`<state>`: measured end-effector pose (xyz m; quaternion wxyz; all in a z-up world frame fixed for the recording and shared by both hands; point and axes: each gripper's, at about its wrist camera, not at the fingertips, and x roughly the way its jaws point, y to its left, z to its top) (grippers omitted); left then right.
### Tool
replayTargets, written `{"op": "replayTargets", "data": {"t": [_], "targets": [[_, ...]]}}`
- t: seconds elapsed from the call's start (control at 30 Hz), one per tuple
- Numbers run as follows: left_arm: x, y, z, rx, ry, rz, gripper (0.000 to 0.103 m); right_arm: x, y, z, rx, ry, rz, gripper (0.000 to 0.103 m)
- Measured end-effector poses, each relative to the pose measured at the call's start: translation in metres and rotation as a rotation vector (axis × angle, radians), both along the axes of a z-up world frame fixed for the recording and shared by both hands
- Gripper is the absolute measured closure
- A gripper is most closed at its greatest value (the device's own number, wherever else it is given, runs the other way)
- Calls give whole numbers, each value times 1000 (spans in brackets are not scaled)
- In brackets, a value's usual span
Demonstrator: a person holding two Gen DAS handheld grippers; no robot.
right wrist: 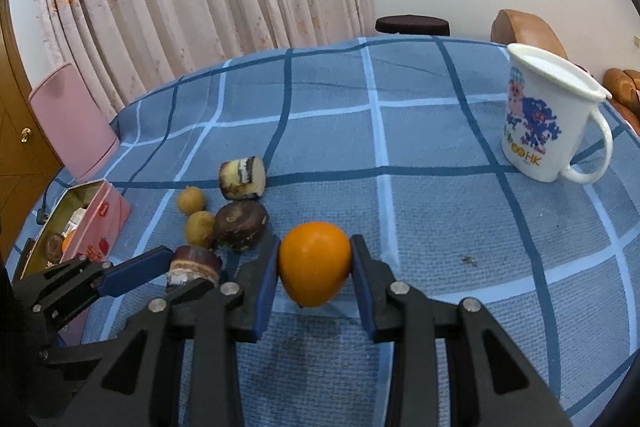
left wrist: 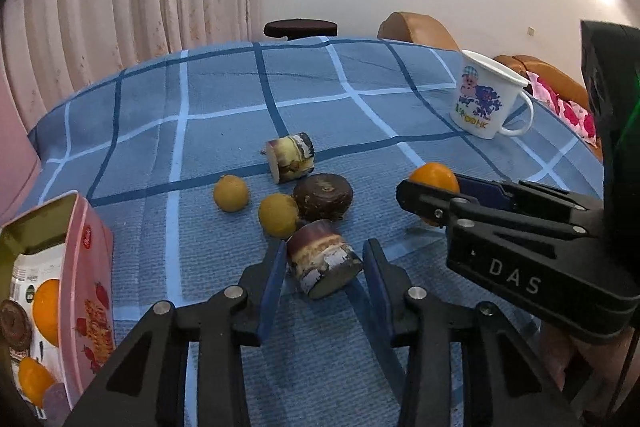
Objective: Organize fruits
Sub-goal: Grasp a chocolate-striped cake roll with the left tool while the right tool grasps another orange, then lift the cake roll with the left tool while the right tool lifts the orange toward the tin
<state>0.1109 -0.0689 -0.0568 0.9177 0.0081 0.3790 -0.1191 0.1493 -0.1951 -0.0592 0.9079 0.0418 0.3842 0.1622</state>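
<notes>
On the blue checked tablecloth [right wrist: 440,207], the right gripper [right wrist: 316,271] clamps a smooth, glossy orange [right wrist: 314,269] between its blue pads. The left gripper [left wrist: 324,267] brackets a short purple-brown sugarcane piece [left wrist: 322,263] with flaking white bloom; its left pad touches, the right shows a slight gap.

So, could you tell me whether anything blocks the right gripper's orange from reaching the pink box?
Yes: between the orange and the pink box stand the left gripper, around a sugarcane piece, and the loose fruit cluster.
</notes>
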Motion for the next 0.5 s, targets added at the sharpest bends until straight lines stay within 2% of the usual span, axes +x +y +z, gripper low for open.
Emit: {"op": "replayTargets", "data": {"t": [0.07,0.17,0.23,0.3,0.5], "targets": [[6,4,-3,-38,31,6,53,0,1,0,-3,1,-2,65],[12,9,-8,-80,73,17,54,0,1,-1,-3,1,-4,65],[11,8,-8,-85,72,5,59,0,1,-1,-4,2,-2,65],[9,6,-7,-69,63,7,59,-1,0,0,-1,-1,3,65],[4,10,-2,-88,22,12,59,-6,-1,3,10,-28,15,65]]}}
